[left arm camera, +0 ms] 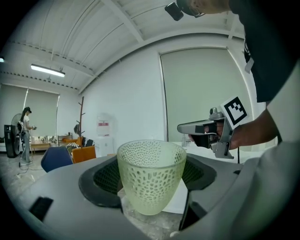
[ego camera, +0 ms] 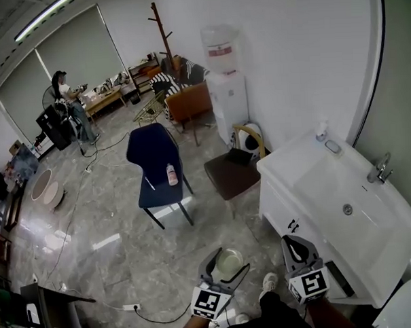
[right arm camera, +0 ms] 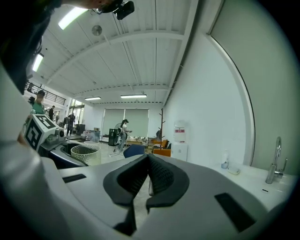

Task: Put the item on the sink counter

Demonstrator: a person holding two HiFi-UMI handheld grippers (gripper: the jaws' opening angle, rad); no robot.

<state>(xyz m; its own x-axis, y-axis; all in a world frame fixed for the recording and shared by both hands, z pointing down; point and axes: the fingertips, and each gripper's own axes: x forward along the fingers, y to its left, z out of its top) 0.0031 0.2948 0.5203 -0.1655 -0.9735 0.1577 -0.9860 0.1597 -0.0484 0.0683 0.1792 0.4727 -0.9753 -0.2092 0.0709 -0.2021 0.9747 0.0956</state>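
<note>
Grippers, two, nearest at the bottom of the head view, each grey plastic with one cube of square black-and-white markers.
- Left gripper (ego camera: 228, 262): dark ribbed pads clamped on either side of the cup.
- Right gripper (right arm camera: 147, 164): ribbed pads pressed together, nothing between them. It is held just in front of the sink counter's near left corner.

Cup (left arm camera: 150, 176), one: pale green translucent glass with a pebbled, cell-patterned surface. It has a round mouth and tapers to a rounded base. It is upright in the left gripper above the floor, left of the sink counter and apart from it.

Sink counter (ego camera: 302, 164), one: a glossy white cabinet at the right with a rectangular basin.
- Drain (ego camera: 347, 209), one: round, metal.
- Faucet (ego camera: 380, 167), one: chrome, on the right rim.
- Soap bottle (ego camera: 321, 130), one: small, at the far corner.

Chairs, three:
- Blue chair (ego camera: 149, 150): padded, on dark legs, mid-room. One small bottle (ego camera: 171, 173) lies on its seat.
- Brown chair (ego camera: 228, 176): square seat, just left of the sink counter.
- Orange chair (ego camera: 188, 103): farther back.

Water dispenser (ego camera: 228, 98), one: a white box against the far wall, with a clear jug on top.

Coat stand (ego camera: 164, 34), one: wooden, dark.

Person (ego camera: 68, 94), one: standing far left by a desk.

Floor (ego camera: 106, 218): polished grey stone tile, reflective.
</note>
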